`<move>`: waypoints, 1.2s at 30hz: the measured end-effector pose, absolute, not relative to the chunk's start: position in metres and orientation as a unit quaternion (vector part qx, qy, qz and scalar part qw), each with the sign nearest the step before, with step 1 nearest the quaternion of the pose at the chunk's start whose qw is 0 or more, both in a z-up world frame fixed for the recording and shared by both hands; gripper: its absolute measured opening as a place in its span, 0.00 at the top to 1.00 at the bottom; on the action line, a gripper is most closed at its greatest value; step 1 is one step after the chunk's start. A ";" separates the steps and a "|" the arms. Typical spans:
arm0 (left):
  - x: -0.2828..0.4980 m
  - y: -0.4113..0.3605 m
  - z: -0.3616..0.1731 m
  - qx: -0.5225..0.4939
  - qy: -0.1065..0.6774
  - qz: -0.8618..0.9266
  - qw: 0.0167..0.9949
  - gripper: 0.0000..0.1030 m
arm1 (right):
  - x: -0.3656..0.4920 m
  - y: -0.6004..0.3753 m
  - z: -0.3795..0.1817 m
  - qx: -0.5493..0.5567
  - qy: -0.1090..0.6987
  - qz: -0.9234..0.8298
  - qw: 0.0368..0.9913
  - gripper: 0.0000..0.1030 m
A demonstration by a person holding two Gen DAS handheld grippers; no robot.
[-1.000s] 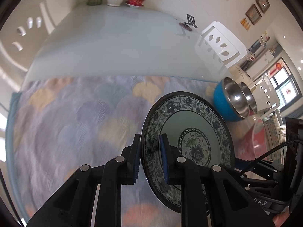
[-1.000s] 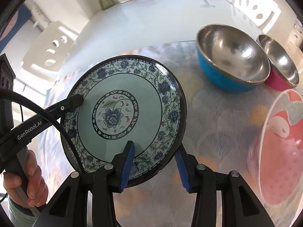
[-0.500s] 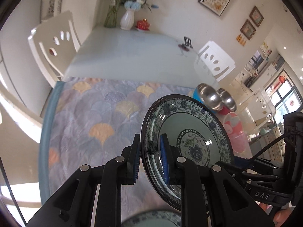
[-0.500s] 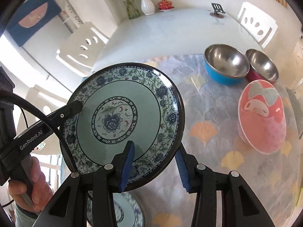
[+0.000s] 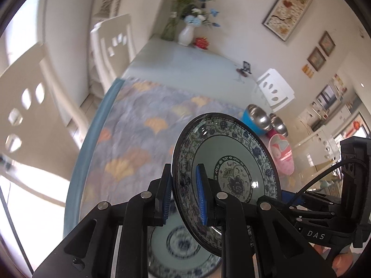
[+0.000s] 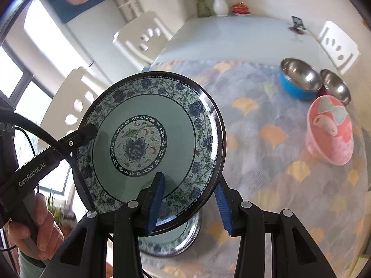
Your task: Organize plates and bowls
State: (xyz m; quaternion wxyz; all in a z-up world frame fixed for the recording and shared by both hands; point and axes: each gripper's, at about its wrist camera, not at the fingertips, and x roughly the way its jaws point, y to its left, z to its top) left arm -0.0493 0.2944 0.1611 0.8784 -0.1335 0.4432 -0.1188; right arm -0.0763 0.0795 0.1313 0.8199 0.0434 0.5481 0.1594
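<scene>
Steel bowls (image 6: 299, 81) and pink bowl (image 6: 330, 131) stand beyond the held plate (image 6: 148, 143).

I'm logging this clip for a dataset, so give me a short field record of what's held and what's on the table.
held item: floral plate, tilted, off the table
left claw: shut on the plate's rim
right claw: jaws around the plate's near edge; contact unclear
below it: second floral plate on the patterned cloth
bowls: blue bowl, small red-sided bowl, pink bowl
</scene>
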 end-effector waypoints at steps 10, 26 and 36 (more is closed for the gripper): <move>-0.102 0.310 0.119 -0.151 0.481 -0.070 0.861 0.84 | -0.100 0.102 0.093 0.008 0.601 0.183 0.778 0.58; -0.132 0.314 0.068 -0.158 0.529 -0.043 0.833 0.84 | -0.110 0.111 0.049 -0.034 0.643 0.185 0.742 0.57; -0.127 0.314 0.061 -0.156 0.539 -0.046 0.827 0.84 | -0.108 0.116 0.041 -0.030 0.651 0.180 0.737 0.57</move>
